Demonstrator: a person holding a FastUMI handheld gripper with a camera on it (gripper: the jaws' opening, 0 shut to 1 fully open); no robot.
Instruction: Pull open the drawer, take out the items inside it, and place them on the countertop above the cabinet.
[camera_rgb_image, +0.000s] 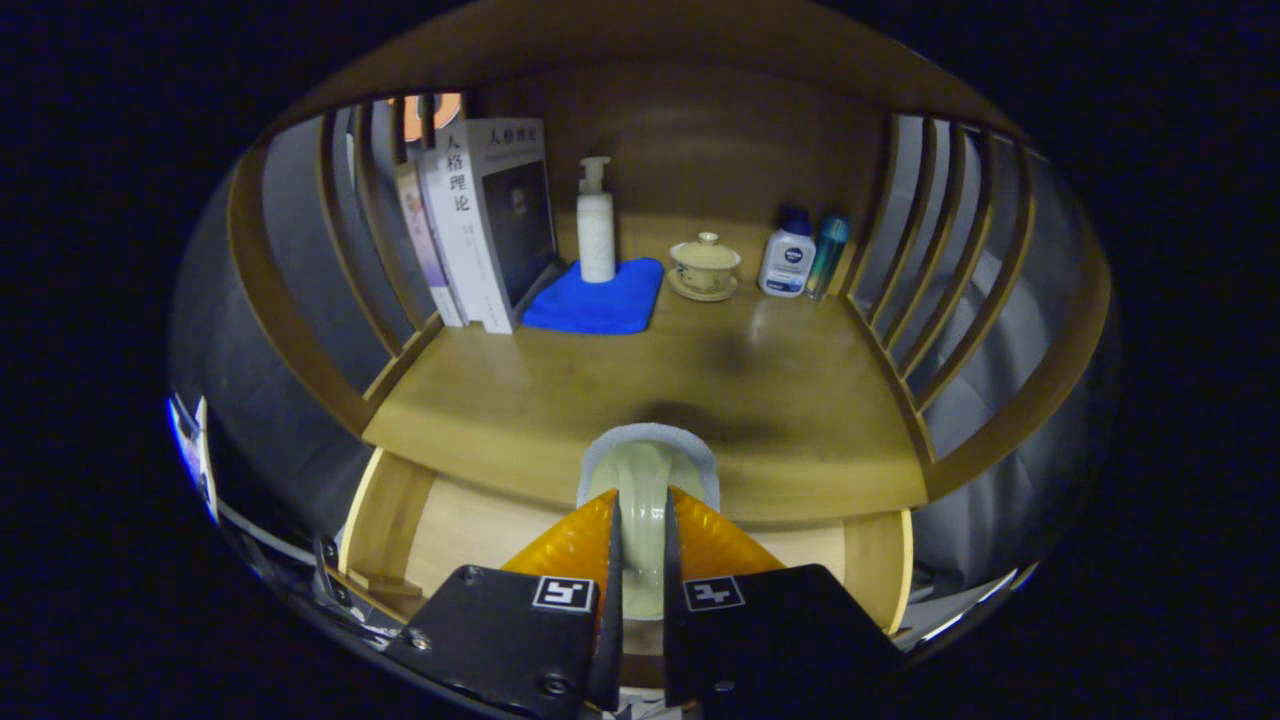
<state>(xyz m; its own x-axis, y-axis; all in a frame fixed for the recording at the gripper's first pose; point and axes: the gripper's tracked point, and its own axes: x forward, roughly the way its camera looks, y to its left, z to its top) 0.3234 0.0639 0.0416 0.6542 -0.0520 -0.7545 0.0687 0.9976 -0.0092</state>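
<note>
My gripper is shut on a pale round plate held on edge, its rim squeezed between both fingers. The plate hangs above the pulled-out wooden drawer and in front of the countertop's front edge. The drawer floor that I can see beside the fingers is bare light wood; its middle is hidden by the gripper.
At the back of the countertop stand books, a white pump bottle on a blue cloth, a lidded tea cup on a saucer, a white lotion bottle and a teal bottle. Slatted sides fence both ends.
</note>
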